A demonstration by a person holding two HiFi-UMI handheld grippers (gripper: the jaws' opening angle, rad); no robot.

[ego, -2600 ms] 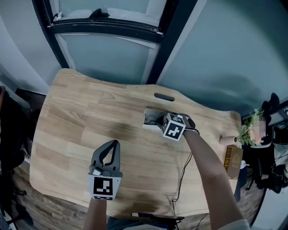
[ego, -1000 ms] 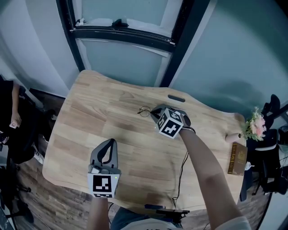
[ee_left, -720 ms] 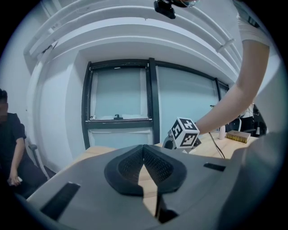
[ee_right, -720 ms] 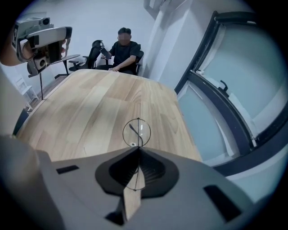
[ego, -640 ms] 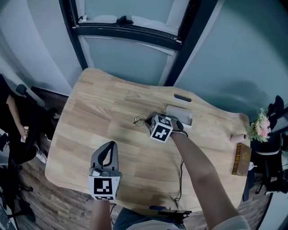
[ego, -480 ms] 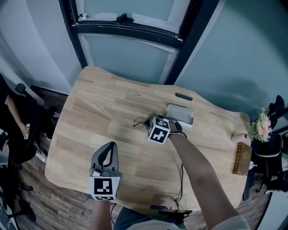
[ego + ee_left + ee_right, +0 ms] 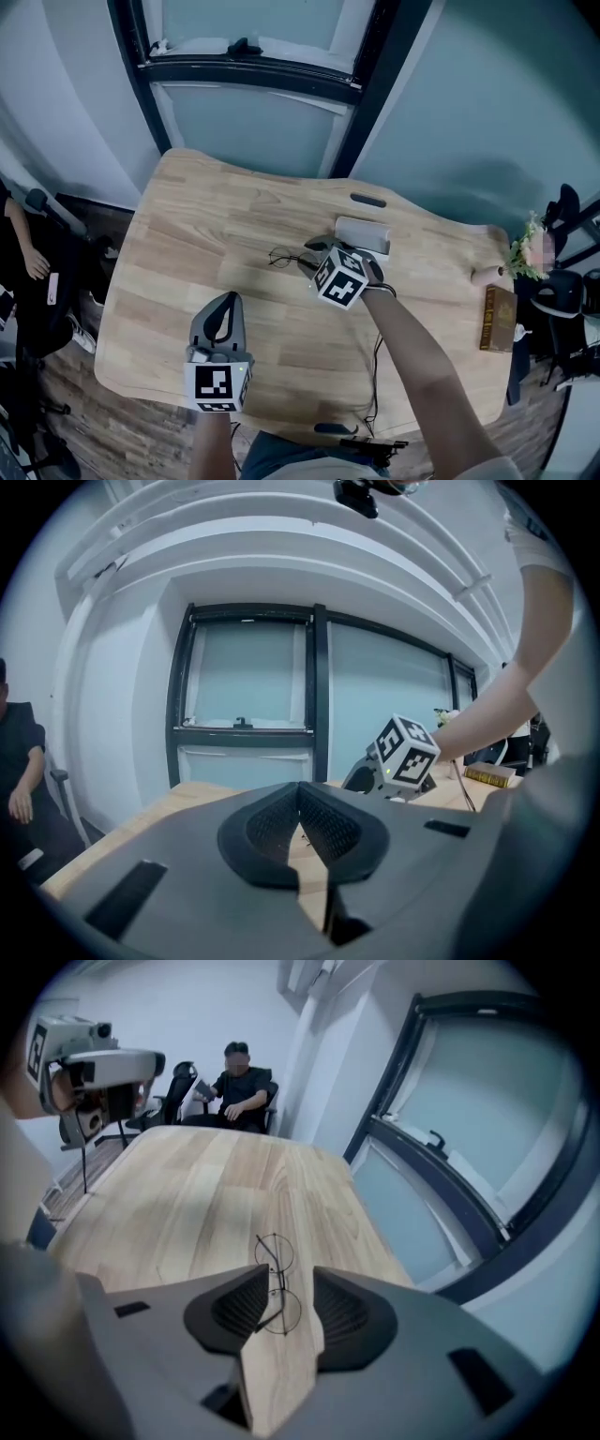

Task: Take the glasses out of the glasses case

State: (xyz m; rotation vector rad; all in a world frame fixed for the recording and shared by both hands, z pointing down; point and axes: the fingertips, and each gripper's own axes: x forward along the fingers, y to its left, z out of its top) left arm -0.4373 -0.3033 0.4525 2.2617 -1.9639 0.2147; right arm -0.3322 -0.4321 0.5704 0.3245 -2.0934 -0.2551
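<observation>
So the glasses (image 7: 282, 255) are out of the glasses case (image 7: 362, 234) and lying flat on the wooden tabletop (image 7: 187, 225), a bit left of centre in the head view. The case is the pale rectangular thing just up and to the right of them. The right claw (image 7: 311, 253) sits between the two.

That right claw comes in from the lower right of the frame, tilted down, with its marker cube (image 7: 339, 277) facing up. In the right gripper view its jaws are opening. The thin wire-rimmed glasses lie on the wood right in the gap: one round lens sits between the pads (image 7: 242, 1309), and the other pokes out just past the tips. The pads aren't pressing on the frame, so it's released, not grasping anything.

The left claw (image 7: 228, 305) hangs low and left of centre in the head view, over the near part of the tabletop and well apart from the glasses. In the left gripper view its jaws are clenched together with nothing between them. The other claw's cube shows up right of centre there.

Other stuff: a book (image 7: 499, 319) and a little bunch of flowers (image 7: 523, 255) sit at the right edge of the head view. A dark window frame (image 7: 253, 70) runs across the top. A person (image 7: 239, 1087) sits on a chair beyond the tabletop in the upper part of the right gripper view.
</observation>
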